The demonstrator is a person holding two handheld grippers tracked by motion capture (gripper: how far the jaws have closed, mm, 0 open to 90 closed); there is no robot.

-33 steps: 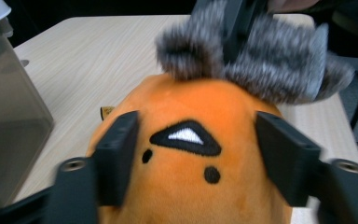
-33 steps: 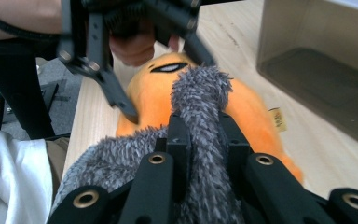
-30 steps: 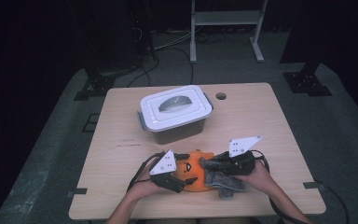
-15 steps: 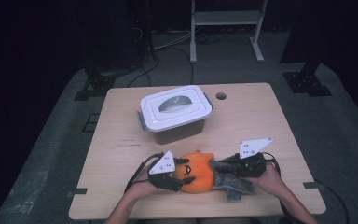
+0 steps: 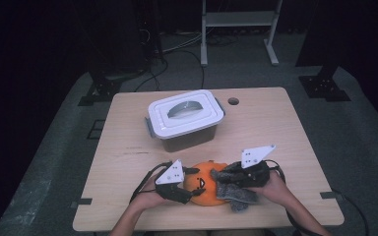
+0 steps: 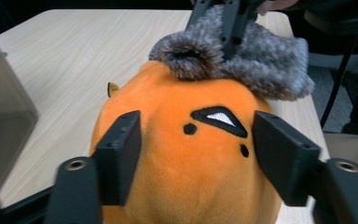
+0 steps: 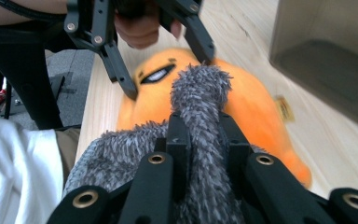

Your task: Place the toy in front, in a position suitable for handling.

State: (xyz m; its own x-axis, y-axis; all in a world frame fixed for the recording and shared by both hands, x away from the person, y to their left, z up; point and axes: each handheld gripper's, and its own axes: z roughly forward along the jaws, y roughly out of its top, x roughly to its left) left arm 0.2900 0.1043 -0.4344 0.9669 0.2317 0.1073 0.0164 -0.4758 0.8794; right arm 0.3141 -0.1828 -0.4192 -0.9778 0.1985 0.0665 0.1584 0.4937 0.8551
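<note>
1. The orange plush (image 5: 204, 184) lies on the table's (image 5: 285, 132) near edge: soft, light, squashy.
2. My left hand-held gripper (image 6: 196, 154) has just closed around its body.
3. My right hand-held gripper (image 7: 204, 140) pinches the grey sock (image 7: 200, 98); take hold by a fold.

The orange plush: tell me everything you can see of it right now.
The orange plush is a rounded, soft, velvety toy with an embroidered black-and-white eye and black dots. It lies at the table's near edge. The left gripper clamps its sides; the right gripper pinches the grey furry piece draped over its far end.
</note>
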